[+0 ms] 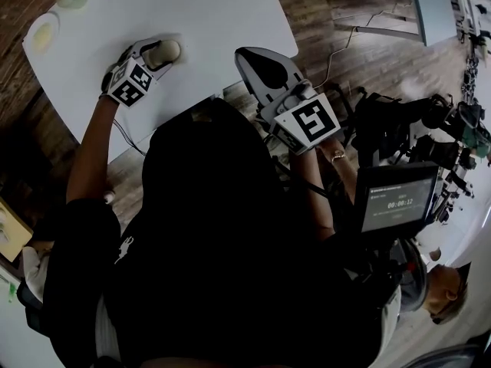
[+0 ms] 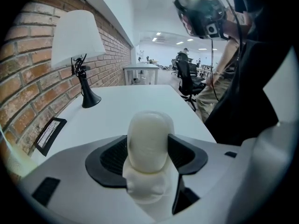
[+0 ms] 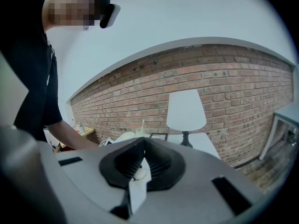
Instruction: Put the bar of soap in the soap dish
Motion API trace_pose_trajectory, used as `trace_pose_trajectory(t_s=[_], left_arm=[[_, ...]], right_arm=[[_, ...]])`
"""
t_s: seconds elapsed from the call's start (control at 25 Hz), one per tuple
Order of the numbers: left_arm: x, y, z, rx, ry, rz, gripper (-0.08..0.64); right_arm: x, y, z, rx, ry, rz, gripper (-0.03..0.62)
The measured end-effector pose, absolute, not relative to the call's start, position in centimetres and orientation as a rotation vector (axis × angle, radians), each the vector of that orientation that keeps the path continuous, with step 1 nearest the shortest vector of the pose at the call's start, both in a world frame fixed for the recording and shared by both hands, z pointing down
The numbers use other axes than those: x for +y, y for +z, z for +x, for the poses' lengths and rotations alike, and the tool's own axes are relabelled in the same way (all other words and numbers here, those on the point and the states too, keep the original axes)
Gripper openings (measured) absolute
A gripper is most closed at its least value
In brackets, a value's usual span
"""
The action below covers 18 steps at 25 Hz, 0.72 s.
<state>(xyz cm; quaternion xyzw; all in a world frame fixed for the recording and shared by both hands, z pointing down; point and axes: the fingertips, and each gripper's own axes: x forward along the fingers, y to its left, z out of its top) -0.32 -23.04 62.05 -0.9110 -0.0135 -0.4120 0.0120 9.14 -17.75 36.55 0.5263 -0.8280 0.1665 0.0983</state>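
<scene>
— Where's the soap (image 2: 149,129)?
— In the left gripper (image 2: 149,154). Its jaws press on both sides of the pale bar, which stands on end between the dark pads (image 2: 110,157), its rounded top sticking up past them.
— And where's that gripper?
— Over the white table (image 1: 207,21), towards the near left side.
— The dish (image 1: 44,31)?
— A small round one sits at the table's far left corner, well apart from the soap.
— The right gripper (image 3: 141,162)?
— Jaws shut together with nothing between them, at the table's near right edge.
— Anything else on the table?
— A white-shaded lamp (image 2: 77,41) and a frame (image 2: 49,135) by the brick wall.
</scene>
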Motion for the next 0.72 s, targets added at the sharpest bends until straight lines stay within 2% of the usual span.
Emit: trace_pose_trajectory(t_s=[0.72], left_arm=[[-23.9, 60.0, -2.0, 0.197, -1.231, -2.882, 0.268]], right_arm=[[-17.8, 35.8, 8.2, -2.539, 0.469, 1.515, 0.005]])
